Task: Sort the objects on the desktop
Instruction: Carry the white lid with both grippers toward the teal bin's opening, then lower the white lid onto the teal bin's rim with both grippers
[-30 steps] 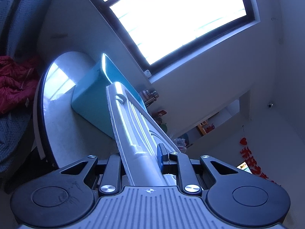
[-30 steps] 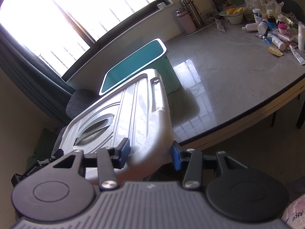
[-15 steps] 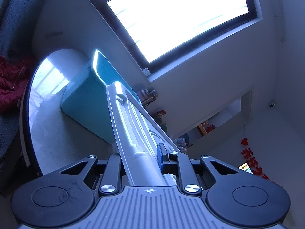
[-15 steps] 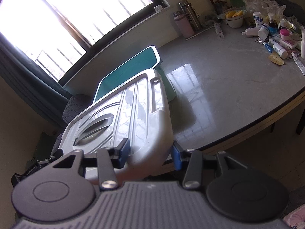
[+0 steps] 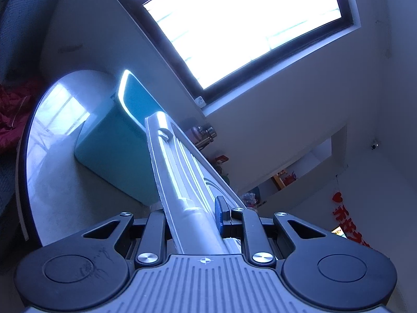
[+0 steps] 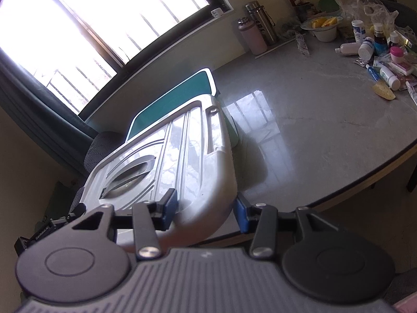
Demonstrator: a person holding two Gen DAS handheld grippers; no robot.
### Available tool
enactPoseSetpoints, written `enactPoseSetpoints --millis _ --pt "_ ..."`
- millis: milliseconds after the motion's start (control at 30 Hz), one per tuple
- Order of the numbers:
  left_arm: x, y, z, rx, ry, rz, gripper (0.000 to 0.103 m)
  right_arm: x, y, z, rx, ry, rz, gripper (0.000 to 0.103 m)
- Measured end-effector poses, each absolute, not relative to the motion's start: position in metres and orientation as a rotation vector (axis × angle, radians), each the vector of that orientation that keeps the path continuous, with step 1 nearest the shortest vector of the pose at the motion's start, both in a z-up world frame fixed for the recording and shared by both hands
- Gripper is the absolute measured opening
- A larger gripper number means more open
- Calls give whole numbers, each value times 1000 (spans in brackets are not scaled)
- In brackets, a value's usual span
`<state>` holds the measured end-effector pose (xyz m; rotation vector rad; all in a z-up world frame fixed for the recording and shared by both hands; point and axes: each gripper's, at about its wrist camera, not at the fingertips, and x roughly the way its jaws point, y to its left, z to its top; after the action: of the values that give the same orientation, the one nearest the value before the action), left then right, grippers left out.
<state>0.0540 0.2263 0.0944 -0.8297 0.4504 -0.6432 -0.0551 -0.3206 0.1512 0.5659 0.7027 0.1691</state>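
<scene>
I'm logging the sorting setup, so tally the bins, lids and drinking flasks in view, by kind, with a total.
teal bin: 1
lid: 1, gripped by left tongs and right tongs
flasks: 2, pink flask and steel flask
Total: 4

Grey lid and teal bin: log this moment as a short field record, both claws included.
held item: grey lid, tilted, off the table
left claw: shut on the lid's edge
right claw: spans the lid's corner; contact cannot be judged
teal bin: open, on the table beyond the lid
far table end: bottles, bowl of fruit, two flasks
</scene>
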Motion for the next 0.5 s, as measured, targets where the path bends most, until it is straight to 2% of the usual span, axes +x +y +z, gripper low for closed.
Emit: enactPoseSetpoints --millis 500 --pt "63 207 104 -839 422 -594 20 -24 -337 157 543 701 211 47"
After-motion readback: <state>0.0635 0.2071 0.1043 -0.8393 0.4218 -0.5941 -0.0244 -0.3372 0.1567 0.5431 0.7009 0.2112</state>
